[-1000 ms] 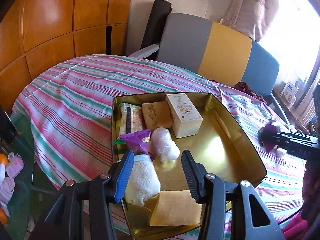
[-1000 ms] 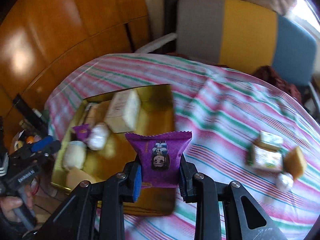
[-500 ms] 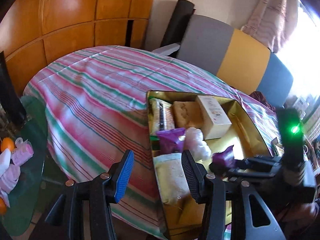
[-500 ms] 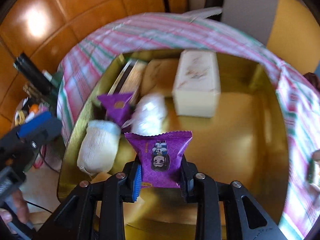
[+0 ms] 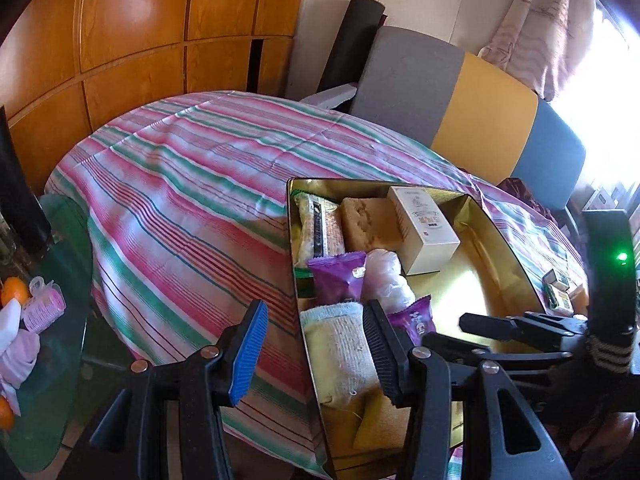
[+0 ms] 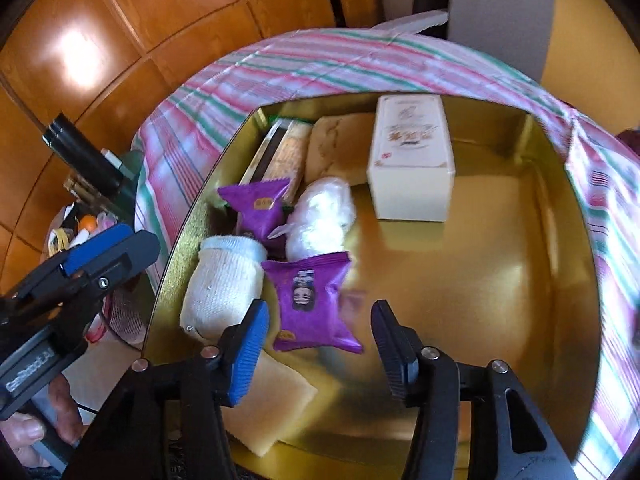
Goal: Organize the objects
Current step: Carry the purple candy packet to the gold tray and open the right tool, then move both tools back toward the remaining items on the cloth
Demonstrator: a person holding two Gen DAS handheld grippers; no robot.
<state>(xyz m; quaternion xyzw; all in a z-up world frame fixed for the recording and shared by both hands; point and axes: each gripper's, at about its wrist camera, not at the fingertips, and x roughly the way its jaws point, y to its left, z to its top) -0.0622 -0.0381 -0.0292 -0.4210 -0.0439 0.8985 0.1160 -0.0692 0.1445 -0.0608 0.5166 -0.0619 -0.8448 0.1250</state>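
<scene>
Right wrist view: the right gripper (image 6: 318,344) hangs over the gold tray (image 6: 560,380) with its jaws opening, and the purple packet (image 6: 312,300) sits between the fingers but free of both pads, blurred, dropping onto the tray floor just beside the white sock roll (image 6: 224,284). To finish this release well, I'd judge the jaws should go on spreading until clear of the packet's crimped edges, then lift straight away so neither pad drags it onto the sock or the tan pad (image 6: 268,404) below (the bare gold floor to the right leaves room for what is still on the cloth). A second ago that packet was pinched tight and carried over the striped cloth; half a second ago it was over the tray, still clamped. The left gripper (image 5: 316,344) stands part open and empty at the tray's near left edge; it hovered squarely over the tray contents a second ago and now sits further left.
</scene>
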